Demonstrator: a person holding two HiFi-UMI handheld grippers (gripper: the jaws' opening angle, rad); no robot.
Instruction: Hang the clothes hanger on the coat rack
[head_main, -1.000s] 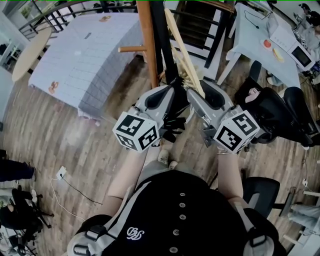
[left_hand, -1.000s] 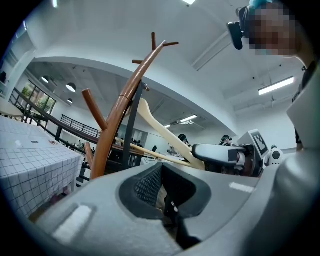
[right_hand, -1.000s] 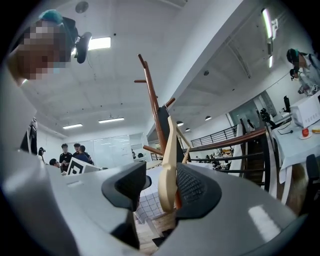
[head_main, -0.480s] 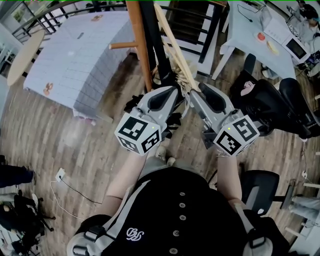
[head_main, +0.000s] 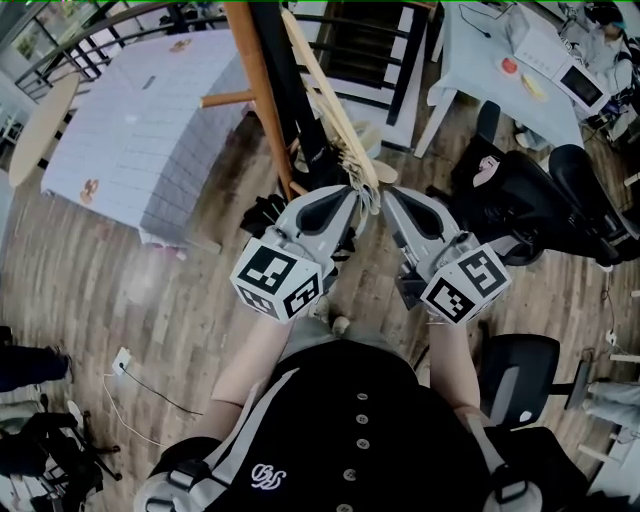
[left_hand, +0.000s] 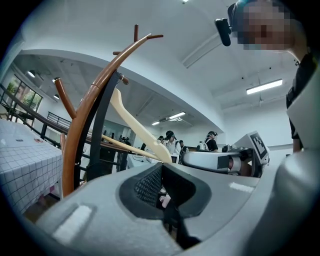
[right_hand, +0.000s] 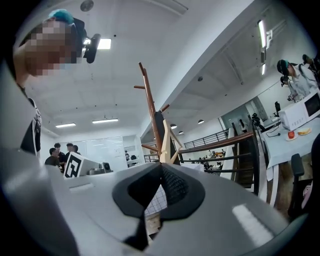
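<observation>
A pale wooden clothes hanger (head_main: 325, 95) slants down beside the brown coat rack pole (head_main: 255, 100), which has a dark garment next to it. Both grippers meet at the hanger's lower end. My left gripper (head_main: 352, 192) is shut on that end from the left. In the left gripper view the hanger (left_hand: 135, 122) rises from the closed jaw tips toward the curved rack (left_hand: 87, 110). My right gripper (head_main: 386, 195) has its jaws shut. The hanger (right_hand: 165, 142) stands edge-on right at their tips, in front of the rack (right_hand: 151, 110). The hanger's hook is hidden.
A table with a checked cloth (head_main: 150, 130) stands left of the rack, and a round table (head_main: 50, 110) lies further left. Black office chairs (head_main: 545, 215) and a white desk (head_main: 500, 60) are on the right. A black railing (head_main: 375, 50) runs behind. A cable (head_main: 135, 375) lies on the wooden floor.
In the head view the rack and hanger have slid left and the grippers sit a little lower. The right gripper has drawn in against the hanger's lower end.
</observation>
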